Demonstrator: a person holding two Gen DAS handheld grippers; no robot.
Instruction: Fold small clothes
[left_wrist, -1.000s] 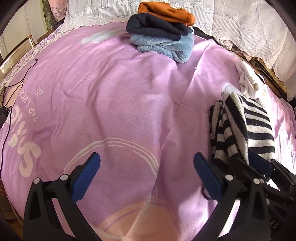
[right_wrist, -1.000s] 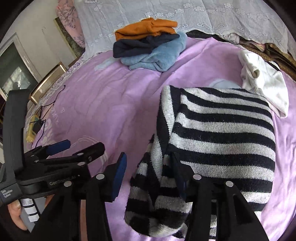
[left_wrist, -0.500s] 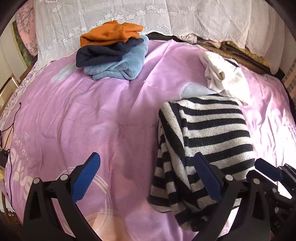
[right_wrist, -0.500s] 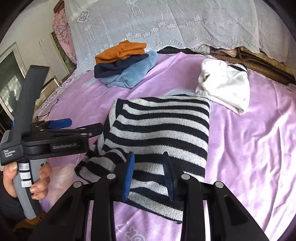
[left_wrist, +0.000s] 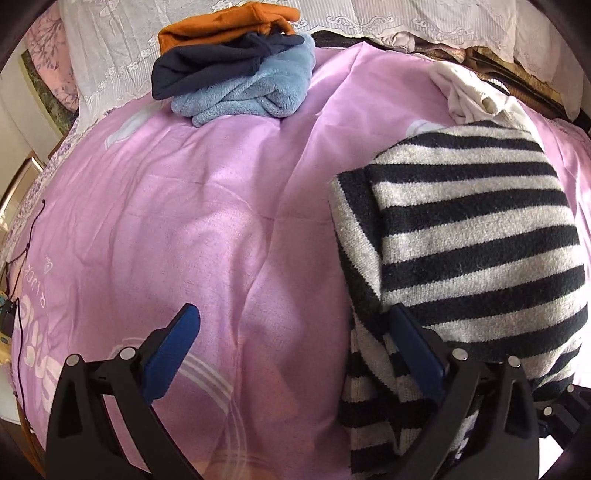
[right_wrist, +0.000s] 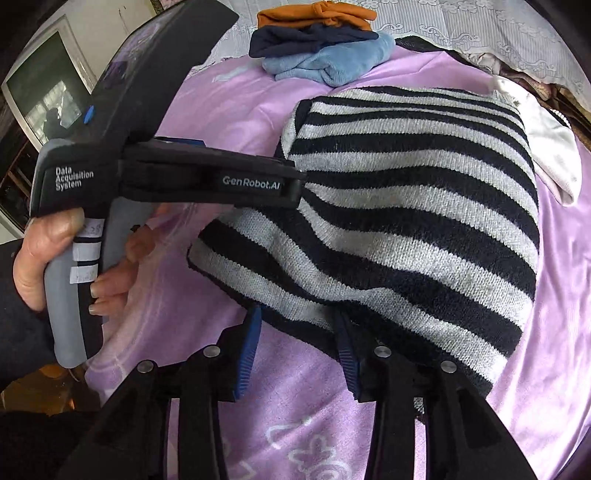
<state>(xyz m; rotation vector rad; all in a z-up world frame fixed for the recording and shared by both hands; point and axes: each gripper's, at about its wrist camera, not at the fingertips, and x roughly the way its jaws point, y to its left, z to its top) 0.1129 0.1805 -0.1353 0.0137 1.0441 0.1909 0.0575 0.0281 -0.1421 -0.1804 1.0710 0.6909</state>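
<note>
Striped sweater (right_wrist: 413, 206): folded, black-and-grey, on bed (left_wrist: 184, 221); near edge between opening right hand-held gripper (right_wrist: 295, 354); left hand-held gripper (left_wrist: 295, 350) spread wide beside it.

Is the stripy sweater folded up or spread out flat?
Folded. The striped sweater lies doubled over on the purple bedsheet, one layer stacked on another along its near edge.

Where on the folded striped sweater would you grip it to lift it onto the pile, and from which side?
Grip the striped sweater at its near folded edge, coming from the near side: the layers meet there, and the right gripper, opening, already straddles it.
</note>
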